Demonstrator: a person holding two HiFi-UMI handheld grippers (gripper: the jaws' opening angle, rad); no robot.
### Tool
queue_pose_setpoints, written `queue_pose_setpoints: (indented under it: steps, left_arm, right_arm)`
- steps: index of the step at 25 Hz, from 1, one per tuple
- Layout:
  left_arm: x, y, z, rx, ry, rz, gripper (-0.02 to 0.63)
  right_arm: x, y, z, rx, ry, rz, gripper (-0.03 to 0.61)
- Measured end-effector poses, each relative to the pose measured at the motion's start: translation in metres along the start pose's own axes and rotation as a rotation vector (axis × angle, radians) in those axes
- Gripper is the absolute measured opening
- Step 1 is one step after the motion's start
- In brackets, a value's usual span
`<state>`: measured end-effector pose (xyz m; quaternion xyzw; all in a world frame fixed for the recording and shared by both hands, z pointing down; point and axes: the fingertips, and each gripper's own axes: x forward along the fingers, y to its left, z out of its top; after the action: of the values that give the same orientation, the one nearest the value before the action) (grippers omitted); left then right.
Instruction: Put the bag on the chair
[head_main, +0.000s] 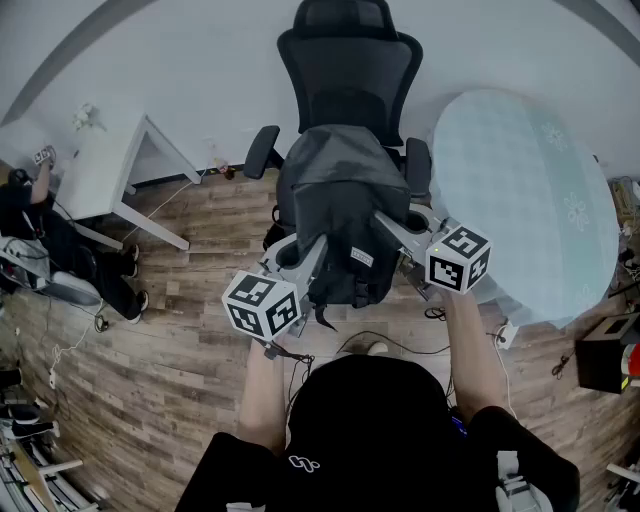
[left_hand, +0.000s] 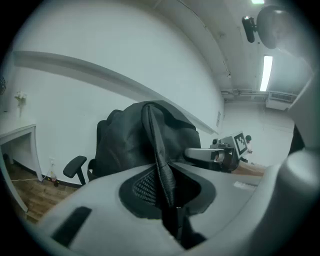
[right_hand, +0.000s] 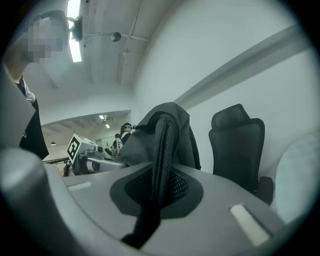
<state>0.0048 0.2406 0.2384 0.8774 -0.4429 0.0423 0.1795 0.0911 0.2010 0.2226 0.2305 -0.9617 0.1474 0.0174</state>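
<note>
A dark grey bag (head_main: 335, 200) hangs in front of the black office chair (head_main: 350, 70), over its seat; whether it touches the seat I cannot tell. My left gripper (head_main: 310, 250) is shut on one shoulder strap (left_hand: 162, 170) at the bag's left. My right gripper (head_main: 385, 222) is shut on the other strap (right_hand: 162, 160) at its right. In the left gripper view the bag (left_hand: 125, 145) hides most of the chair, with one armrest (left_hand: 75, 164) showing. The right gripper view has the bag (right_hand: 165, 125) left of the chair back (right_hand: 237, 145).
A white desk (head_main: 100, 165) stands left of the chair, and a round table with a pale cloth (head_main: 530, 200) stands close on its right. A person (head_main: 30, 230) sits at the far left. Cables lie on the wooden floor (head_main: 200, 330).
</note>
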Motion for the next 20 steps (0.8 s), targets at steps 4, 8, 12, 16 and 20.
queue_pose_setpoints:
  steps: [4, 8, 12, 16, 20]
  left_arm:
    - [-0.003, -0.012, -0.007, -0.008, 0.007, 0.01, 0.041]
    - [-0.007, -0.019, -0.014, -0.019, -0.007, 0.016, 0.041]
    - [-0.006, -0.025, -0.029, -0.024, -0.002, 0.031, 0.041]
    - [0.002, -0.026, -0.036, -0.037, 0.007, 0.03, 0.041]
    - [0.013, 0.003, -0.036, -0.067, 0.024, 0.026, 0.041]
  right_arm:
    - [-0.012, 0.003, -0.007, 0.03, -0.006, 0.006, 0.025]
    - [-0.02, 0.007, -0.012, 0.014, -0.007, 0.028, 0.025]
    - [-0.029, 0.005, -0.027, 0.029, -0.002, 0.029, 0.025]
    - [-0.031, -0.004, -0.034, 0.032, 0.012, 0.02, 0.025]
    - [-0.006, -0.02, -0.036, 0.051, 0.029, 0.008, 0.025]
